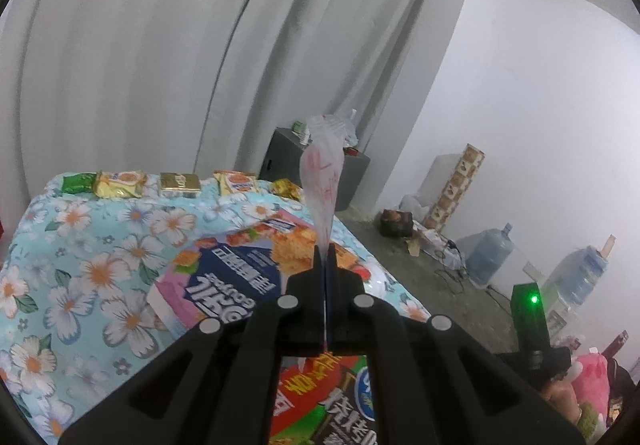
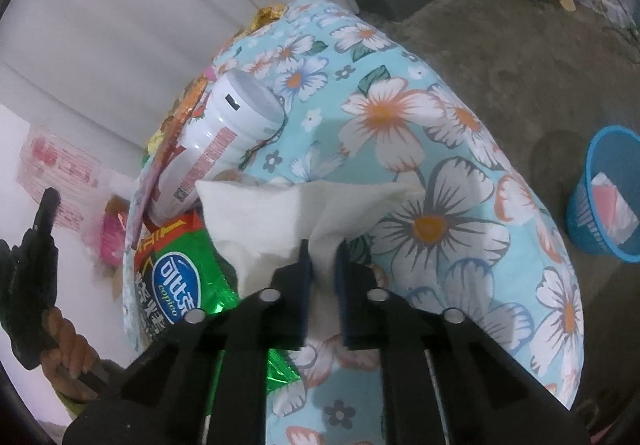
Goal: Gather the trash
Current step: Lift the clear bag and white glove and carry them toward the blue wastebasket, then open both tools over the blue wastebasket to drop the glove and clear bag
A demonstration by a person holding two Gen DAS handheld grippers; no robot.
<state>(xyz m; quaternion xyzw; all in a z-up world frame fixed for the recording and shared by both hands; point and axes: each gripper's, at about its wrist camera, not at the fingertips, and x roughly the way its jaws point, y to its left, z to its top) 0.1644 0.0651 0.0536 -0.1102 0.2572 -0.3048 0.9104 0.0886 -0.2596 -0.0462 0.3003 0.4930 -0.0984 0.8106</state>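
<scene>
Partway through, by the look of it: plenty still strewn over the pale-blue floral bedcover (image 2: 440, 149). Largest of the leftovers, the big pink-and-navy snack bag (image 1: 224, 277) lying flat mid-cover, then the green foil snack bag (image 2: 176, 285) at the cover's near edge, then the white cylindrical tub with a red barcode strip (image 2: 224, 141) tipped on its side above that green bag, then a row of small yellow, gold and green packets (image 1: 176, 185) along the cover's far edge. Off the cover, down on the grey floor to its right, a blue slatted plastic bin (image 2: 604, 201) already with something pink and white inside — likely a little done, most left.

Left gripper (image 1: 326, 257) clamped tight on the neck of a thin translucent plastic bag with red print (image 1: 322, 173), bag rising upward past the fingertips, above the cover.

Right gripper (image 2: 323, 251) narrowed onto a crumpled white tissue (image 2: 280, 209), a pinched fold between the fingers, the rest spread ahead of them on the cover beside the green bag, just below the tub.
</scene>
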